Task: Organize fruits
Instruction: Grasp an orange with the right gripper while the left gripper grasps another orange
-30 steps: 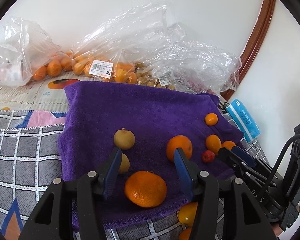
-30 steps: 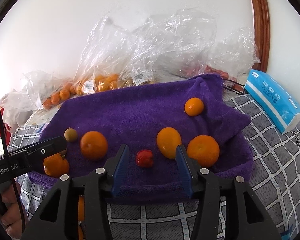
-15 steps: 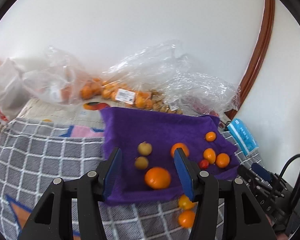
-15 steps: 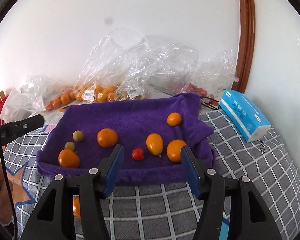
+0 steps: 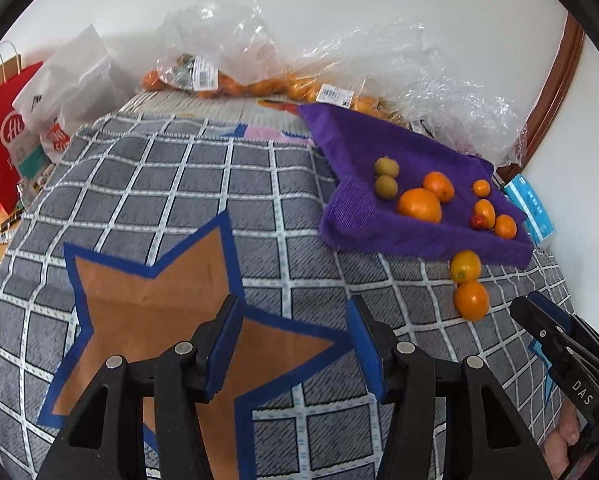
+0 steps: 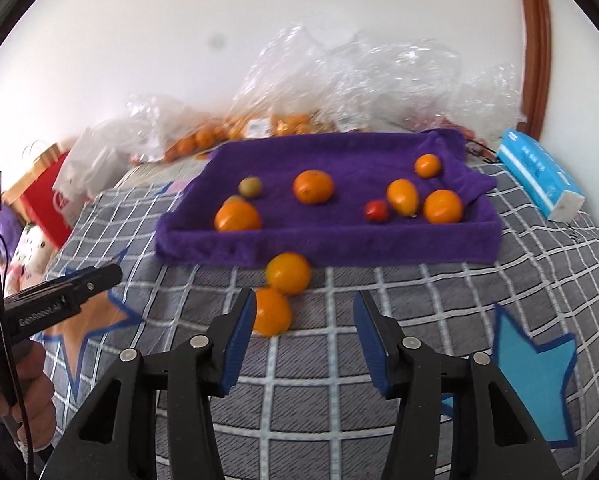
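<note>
Fruit mostly sits on the purple towel [image 6: 339, 240], two oranges [image 6: 288, 273] loose on the bed by its near edge, so with my right gripper [image 6: 303, 340] closing empty and left gripper [image 5: 291, 344] part-open, empty, I'd collect those next.

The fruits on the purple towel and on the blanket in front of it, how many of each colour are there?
Orange or yellow-orange, on the purple towel: 5, such as the biggest one
Orange, on the checked blanket: 2
Greenish-brown, on the towel: 2
Red, on the towel: 1
Total: 10, not counting the bagged fruit behind.
</note>
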